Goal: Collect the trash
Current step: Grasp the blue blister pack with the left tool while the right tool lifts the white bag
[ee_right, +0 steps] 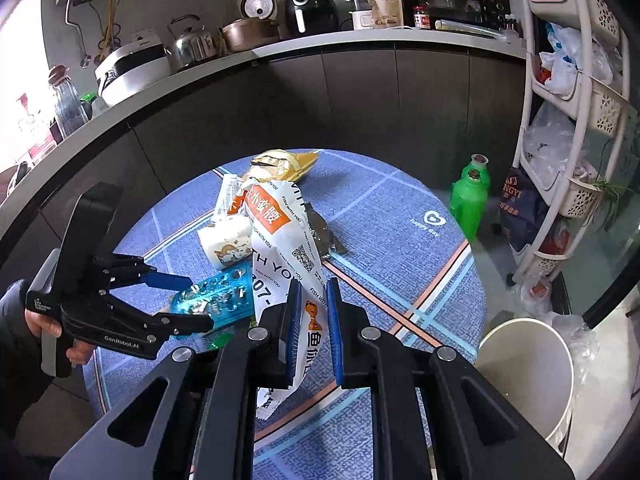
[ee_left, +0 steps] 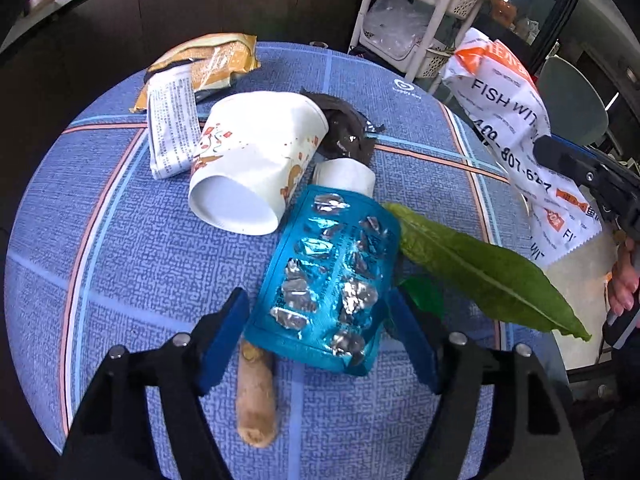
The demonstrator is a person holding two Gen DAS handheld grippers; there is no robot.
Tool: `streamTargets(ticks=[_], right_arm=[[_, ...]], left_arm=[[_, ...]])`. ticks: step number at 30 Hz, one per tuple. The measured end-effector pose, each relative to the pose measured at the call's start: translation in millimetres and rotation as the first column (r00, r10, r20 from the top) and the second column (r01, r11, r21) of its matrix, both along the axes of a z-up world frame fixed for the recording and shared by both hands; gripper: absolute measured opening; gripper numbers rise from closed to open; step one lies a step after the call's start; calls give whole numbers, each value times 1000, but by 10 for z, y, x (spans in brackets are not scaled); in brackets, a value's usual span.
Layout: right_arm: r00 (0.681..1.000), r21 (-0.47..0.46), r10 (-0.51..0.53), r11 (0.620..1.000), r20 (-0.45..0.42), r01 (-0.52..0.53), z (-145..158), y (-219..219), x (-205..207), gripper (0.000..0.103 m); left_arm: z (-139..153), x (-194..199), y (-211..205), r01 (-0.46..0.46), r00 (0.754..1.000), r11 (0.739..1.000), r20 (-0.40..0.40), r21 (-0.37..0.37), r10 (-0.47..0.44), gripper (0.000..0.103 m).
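Left tool (ee_left: 316, 336) stands apart, straddling the blue blister pack (ee_left: 326, 280) across its short width; the pack's long axis runs toward the paper cup (ee_left: 252, 160). Right tool (ee_right: 313, 334) is clamped on the white wrapper (ee_right: 280, 240), lifted off the bench (ee_left: 120, 260).

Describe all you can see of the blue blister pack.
The blister pack is a shiny blue foil sheet, its pockets torn open to silver. It lies slanted on the table, its near end resting over a ginger root, its right edge by a green leaf. The left hand-held gripper straddles it, fingers not pressing.
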State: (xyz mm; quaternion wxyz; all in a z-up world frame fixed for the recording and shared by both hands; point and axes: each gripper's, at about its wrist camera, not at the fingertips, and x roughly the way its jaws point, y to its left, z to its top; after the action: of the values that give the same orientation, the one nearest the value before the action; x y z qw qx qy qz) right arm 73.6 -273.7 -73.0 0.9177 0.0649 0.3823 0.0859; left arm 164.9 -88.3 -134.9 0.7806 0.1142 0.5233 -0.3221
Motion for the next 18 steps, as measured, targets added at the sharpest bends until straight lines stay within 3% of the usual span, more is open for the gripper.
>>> streamTargets(ticks=[2, 6, 8, 15, 17, 18], right_arm=[[1000, 0, -5, 1000, 7, 5, 14, -4, 1, 12], [1000, 0, -17, 1000, 19, 17, 61, -12, -20, 12], [999, -5, -28, 1000, 28, 28, 89, -33, -43, 12], [996, 15, -69, 998, 62, 69, 173, -78, -32, 12], [994, 18, -80, 997, 71, 79, 194, -79, -31, 12], [993, 19, -83, 996, 79, 82, 210, -81, -33, 12]], left_arm=[[15, 0, -53, -4, 999, 1000, 34, 25, 3, 85], [0, 56, -160, -2, 1000, 999, 22, 35, 1, 82], [6, 55, -183, 9, 1000, 1000, 13, 29, -10, 75], [-27, -8, -353, 28, 999, 996, 37, 87, -32, 81], [-51, -50, -373, 26, 999, 994, 36, 103, -29, 79], [-61, -45, -379, 22, 999, 994, 34, 108, -26, 70]])
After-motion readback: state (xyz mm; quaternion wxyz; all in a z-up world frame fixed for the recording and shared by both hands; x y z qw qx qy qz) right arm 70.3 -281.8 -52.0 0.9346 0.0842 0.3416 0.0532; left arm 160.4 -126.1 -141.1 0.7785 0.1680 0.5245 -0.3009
